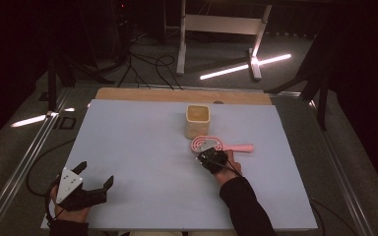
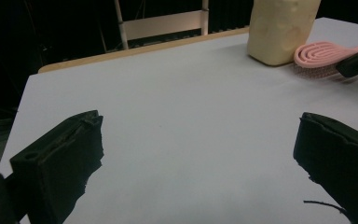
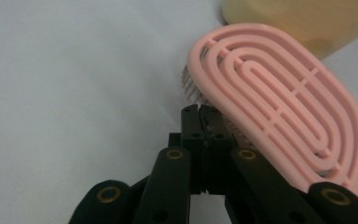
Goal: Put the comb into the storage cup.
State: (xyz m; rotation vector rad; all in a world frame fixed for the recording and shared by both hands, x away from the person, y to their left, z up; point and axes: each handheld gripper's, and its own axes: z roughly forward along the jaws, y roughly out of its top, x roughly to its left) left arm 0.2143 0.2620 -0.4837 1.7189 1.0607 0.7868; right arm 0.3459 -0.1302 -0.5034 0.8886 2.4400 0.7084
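Counter [image 1: 142,162] covered in a pale sheet, wooden edge at the far side; room dark, cables and a white frame on the floor beyond. Left gripper [image 1: 96,178] rests at the near left corner, jaws spread wide with nothing between them. Right gripper [image 3: 199,112] has its jaws pressed together, tips at the bristled edge of the pink brush [image 3: 279,100], nothing pinched. The brush lies just beside the cream cup [image 1: 197,121]; contact between tips and bristles cannot be settled; the cup is cut off in both gripper views.
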